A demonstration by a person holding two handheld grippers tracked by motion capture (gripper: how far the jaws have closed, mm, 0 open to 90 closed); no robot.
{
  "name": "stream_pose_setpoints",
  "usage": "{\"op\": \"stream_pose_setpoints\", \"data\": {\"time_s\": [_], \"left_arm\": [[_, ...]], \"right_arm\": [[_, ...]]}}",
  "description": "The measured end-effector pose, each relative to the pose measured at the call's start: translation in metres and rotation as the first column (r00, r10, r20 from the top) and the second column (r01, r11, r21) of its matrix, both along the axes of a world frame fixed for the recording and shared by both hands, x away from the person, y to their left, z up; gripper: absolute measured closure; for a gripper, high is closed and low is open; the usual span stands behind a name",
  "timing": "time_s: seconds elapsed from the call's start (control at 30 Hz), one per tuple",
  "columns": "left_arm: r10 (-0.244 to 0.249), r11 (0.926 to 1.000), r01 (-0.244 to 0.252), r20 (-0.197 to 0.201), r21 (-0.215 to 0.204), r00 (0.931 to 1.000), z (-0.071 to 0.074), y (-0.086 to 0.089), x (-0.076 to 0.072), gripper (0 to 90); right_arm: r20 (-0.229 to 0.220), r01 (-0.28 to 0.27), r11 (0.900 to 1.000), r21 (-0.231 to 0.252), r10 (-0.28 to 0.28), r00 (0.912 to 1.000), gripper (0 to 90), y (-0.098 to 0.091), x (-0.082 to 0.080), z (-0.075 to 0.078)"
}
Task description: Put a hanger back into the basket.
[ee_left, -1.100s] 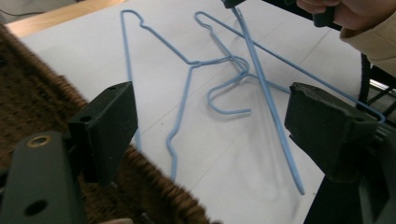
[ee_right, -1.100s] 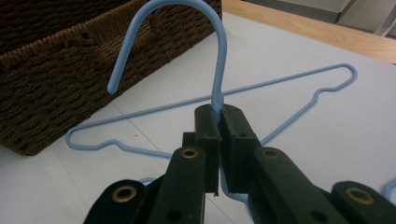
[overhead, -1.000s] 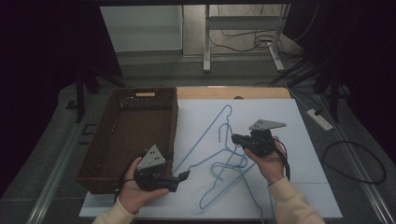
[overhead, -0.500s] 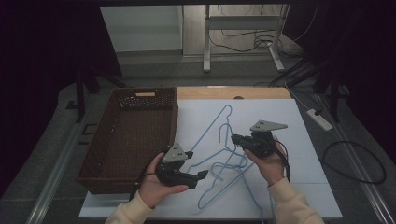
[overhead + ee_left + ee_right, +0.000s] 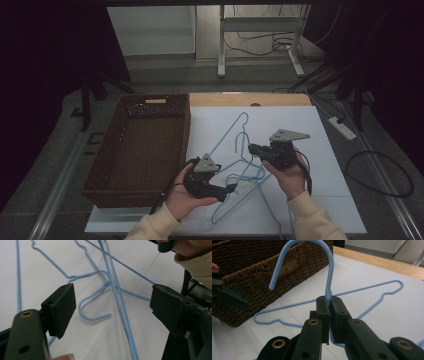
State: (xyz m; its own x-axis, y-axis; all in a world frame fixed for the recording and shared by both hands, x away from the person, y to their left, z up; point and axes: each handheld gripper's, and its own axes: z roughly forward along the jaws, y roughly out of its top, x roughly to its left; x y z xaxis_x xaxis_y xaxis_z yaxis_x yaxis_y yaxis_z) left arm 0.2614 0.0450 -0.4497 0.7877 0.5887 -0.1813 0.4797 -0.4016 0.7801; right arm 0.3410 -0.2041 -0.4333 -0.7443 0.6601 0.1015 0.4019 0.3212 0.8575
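The right tongs are clamped on the neck of one thin blue wire hanger. The left tongs are wide apart over another blue hanger's hook. The brown woven basket beside them holds nothing, so I think putting away is not yet done.

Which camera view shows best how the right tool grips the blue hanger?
The right gripper view: its shut jaws pinch the hanger at the neck, just below the hook. The high view shows the right tool above the overlapping hangers, the grip too small to read. The left gripper view shows hanger wires lying on the table.
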Motion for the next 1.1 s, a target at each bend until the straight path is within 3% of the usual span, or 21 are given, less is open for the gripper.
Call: {"op": "stream_pose_setpoints", "data": {"time_s": [0.23, 0.5, 0.67, 0.73, 0.83, 0.87, 1.03, 1.1], "left_arm": [[0.006, 0.9997, -0.005, -0.025, 0.026, 0.9997, -0.009, -0.016, 0.009, 23.8], [0.001, 1.0000, 0.000, -0.082, 0.004, 0.9966, -0.021, -0.030, 0.023, 35.7], [-0.030, 0.9992, 0.026, -0.135, -0.030, 0.9905, -0.029, -0.034, 0.033, 53.2], [-0.031, 0.9989, 0.026, -0.138, -0.038, 0.9900, -0.030, -0.034, 0.034, 55.9], [-0.041, 0.9984, 0.036, -0.138, -0.045, 0.9895, -0.030, -0.035, 0.034, 68.2], [-0.046, 0.9978, 0.039, -0.143, -0.053, 0.9886, -0.030, -0.035, 0.034, 75.9], [-0.037, 0.9981, 0.030, -0.148, -0.054, 0.9883, -0.028, -0.035, 0.035, 83.3], [-0.012, 0.9983, 0.004, -0.143, -0.058, 0.9896, -0.028, -0.034, 0.035, 85.4]], "right_arm": [[0.001, -0.003, 1.0000, 0.004, 0.003, 1.0000, 86.1, 0.001, -0.001, 0.000], [0.007, -0.005, 1.0000, 0.008, 0.005, 1.0000, 86.1, 0.001, -0.003, 0.002], [0.008, -0.008, 0.9997, 0.021, 0.008, 0.9999, 86.1, 0.000, -0.005, 0.003], [0.008, -0.008, 0.9998, 0.020, 0.008, 0.9999, 86.1, 0.000, -0.005, 0.003], [0.007, -0.011, 0.9997, 0.020, 0.011, 0.9999, 86.0, 0.000, -0.005, 0.003], [0.010, -0.011, 0.9996, 0.024, 0.011, 0.9999, 86.0, 0.000, -0.006, 0.004], [0.017, -0.017, 0.9996, 0.023, 0.016, 0.9997, 85.9, 0.001, -0.007, 0.004], [0.023, -0.017, 0.9994, 0.029, 0.016, 0.9996, 85.7, -0.001, -0.009, 0.006]]}}
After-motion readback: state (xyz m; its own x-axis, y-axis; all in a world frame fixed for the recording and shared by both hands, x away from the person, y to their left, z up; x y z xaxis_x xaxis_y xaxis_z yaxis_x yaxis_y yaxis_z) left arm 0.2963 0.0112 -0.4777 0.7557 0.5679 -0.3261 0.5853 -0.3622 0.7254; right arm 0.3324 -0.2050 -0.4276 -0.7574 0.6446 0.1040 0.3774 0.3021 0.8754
